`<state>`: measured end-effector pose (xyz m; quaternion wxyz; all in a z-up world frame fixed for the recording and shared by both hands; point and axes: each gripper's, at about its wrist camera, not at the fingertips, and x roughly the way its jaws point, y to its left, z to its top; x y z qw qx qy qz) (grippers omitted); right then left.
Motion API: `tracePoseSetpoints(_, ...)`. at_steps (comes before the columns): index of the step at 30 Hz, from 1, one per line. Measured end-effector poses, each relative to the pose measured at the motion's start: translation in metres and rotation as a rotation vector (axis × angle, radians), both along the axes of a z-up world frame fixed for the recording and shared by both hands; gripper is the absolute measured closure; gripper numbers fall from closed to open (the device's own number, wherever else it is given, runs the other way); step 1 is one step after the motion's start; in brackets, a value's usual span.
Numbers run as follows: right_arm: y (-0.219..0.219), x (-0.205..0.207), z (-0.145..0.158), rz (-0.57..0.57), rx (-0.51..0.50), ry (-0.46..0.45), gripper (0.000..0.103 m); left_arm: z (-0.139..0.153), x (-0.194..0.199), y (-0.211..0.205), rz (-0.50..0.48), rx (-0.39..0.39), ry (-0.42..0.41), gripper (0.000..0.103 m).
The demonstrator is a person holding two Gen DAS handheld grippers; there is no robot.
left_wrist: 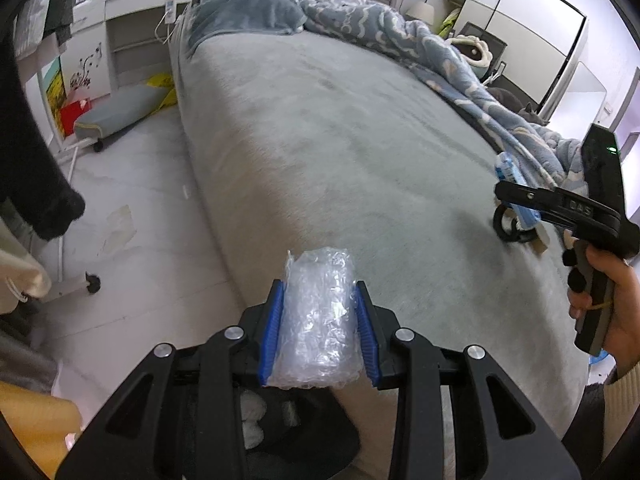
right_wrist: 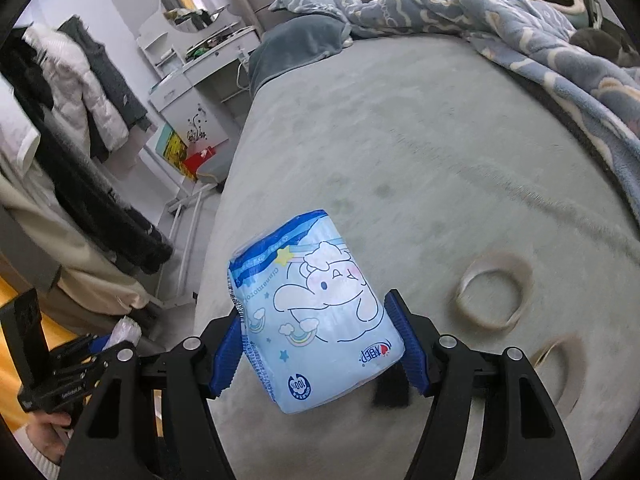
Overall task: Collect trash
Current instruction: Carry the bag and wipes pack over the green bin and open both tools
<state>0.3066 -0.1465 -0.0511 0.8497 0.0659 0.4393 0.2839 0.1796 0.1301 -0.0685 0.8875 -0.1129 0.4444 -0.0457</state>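
Note:
My left gripper [left_wrist: 319, 300] is shut on a clear crumpled bubble-wrap bundle [left_wrist: 318, 324] and holds it above the near edge of the grey bed [left_wrist: 340, 128]. My right gripper [right_wrist: 320, 328] is shut on a blue cartoon tissue pack [right_wrist: 316, 312], held above the bed [right_wrist: 420, 140]. The right gripper with the blue pack [left_wrist: 510, 176] also shows at the right of the left wrist view. Two cardboard tape-roll rings [right_wrist: 494, 294] lie on the bed to the right of the pack; the second ring [right_wrist: 560, 372] is nearer.
A blue patterned duvet [left_wrist: 420, 40] is piled along the bed's far and right side, with a grey pillow [left_wrist: 244, 12]. A black bin or bag [left_wrist: 280, 432] sits below the left gripper. A clothes rack with coats [right_wrist: 80, 100], a white desk [left_wrist: 132, 8] and a stool [left_wrist: 120, 108] stand at left.

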Motion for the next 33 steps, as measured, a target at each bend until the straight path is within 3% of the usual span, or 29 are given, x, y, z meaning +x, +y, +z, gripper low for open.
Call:
tracePoseSetpoints(11,0.034,-0.068,-0.013,0.052,0.001,0.026,0.035,-0.028,-0.03,0.022,0.079,-0.042,0.065,0.066)
tracePoseSetpoints(17,0.053,-0.1,-0.018,0.08,-0.008,0.033,0.035,-0.052,-0.039,0.021,0.077,0.005,0.129,0.066)
tracePoseSetpoints(26,0.08,-0.14,-0.024,0.144,-0.005,0.036,0.035,-0.101,-0.057,0.026,0.083,0.021,0.282,0.065)
tracePoseSetpoints(33,0.113,-0.167,-0.032,0.215,-0.052,0.041,0.035,-0.137,-0.078,0.043,0.133,-0.024,0.426,0.065)
